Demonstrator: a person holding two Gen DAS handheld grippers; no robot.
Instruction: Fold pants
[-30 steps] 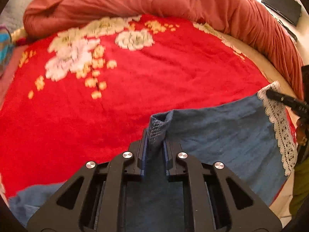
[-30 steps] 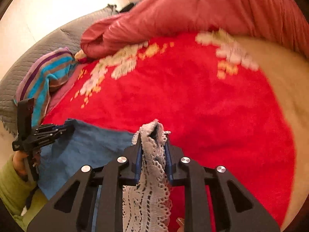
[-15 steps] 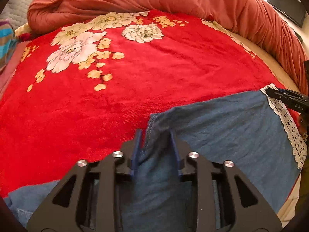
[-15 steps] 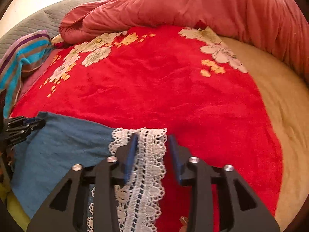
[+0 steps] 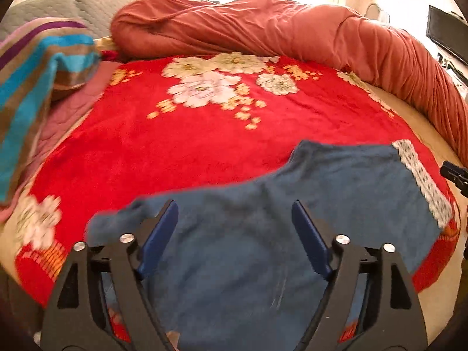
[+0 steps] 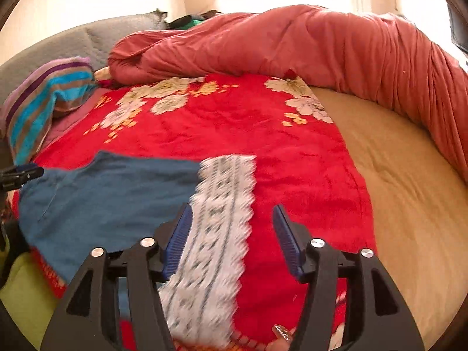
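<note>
Lying: blue pants (image 5: 336, 204) flat on the red floral blanket (image 5: 175, 146), near edge of the bed.
Long axis: crosswise, lace hem (image 6: 216, 219) at the right end, plain end at the left.
Left gripper (image 5: 234, 228): jaws just opened wide, cloth below them, nothing pinched.
Right gripper (image 6: 231, 234): jaws just opened, over the lace, nothing held.
Nearer hand: right for the lace end, left for the plain end.
Judgement: this fold laid down; next grasp likely at both ends.
</note>
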